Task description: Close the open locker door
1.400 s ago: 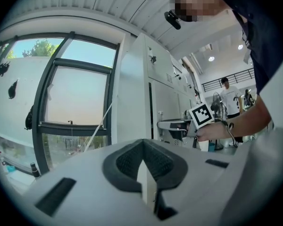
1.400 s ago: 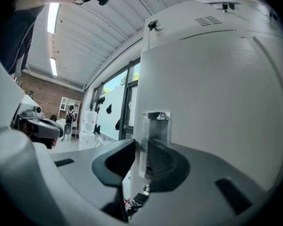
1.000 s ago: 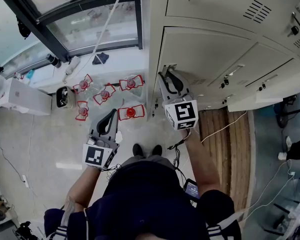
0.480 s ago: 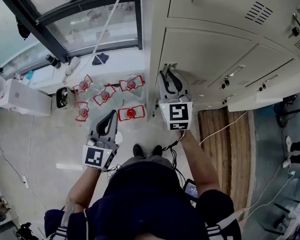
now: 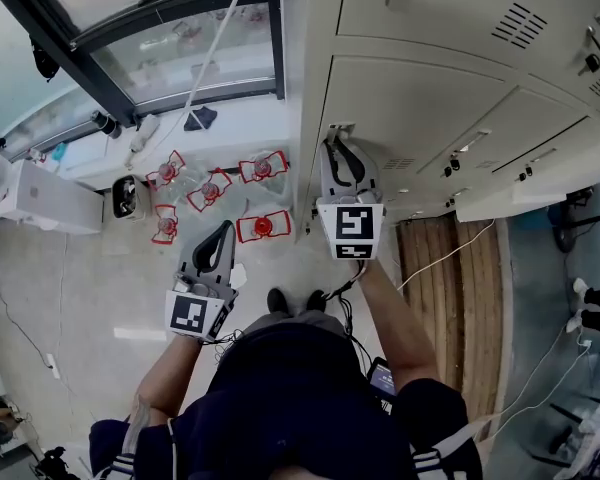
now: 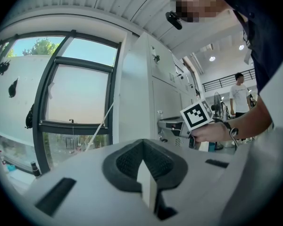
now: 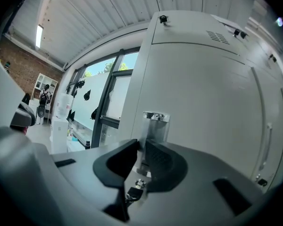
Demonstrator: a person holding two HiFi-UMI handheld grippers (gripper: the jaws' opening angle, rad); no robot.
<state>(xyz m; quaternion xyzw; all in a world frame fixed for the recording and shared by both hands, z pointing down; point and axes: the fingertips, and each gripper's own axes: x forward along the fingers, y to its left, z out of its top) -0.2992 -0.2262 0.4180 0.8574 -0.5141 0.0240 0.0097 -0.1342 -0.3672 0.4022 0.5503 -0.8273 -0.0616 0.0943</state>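
**Locker door gripped at its latch, seen from above.**
Left to right: window (image 5: 180, 48) and red-framed items (image 5: 263, 226) lie far left. The left gripper (image 5: 225, 228), clenched on nothing, hangs over the floor (image 5: 100, 288). The right gripper (image 5: 336, 145), jaws just closing, pinches the metal latch tab (image 7: 155, 121) on the locker door (image 5: 420, 108) at the bank's left edge. Neighbouring lockers (image 5: 540, 158) stand to the right.

The right arm (image 5: 392, 313) reaches forward and holds the right gripper (image 5: 336, 144) level. Its jaws have just been closing and pinch a metal latch (image 7: 154, 125) in the narrow gap between them. The left arm (image 5: 168, 373) is bent, with the left gripper (image 5: 223, 230) held level, its jaws together and empty.
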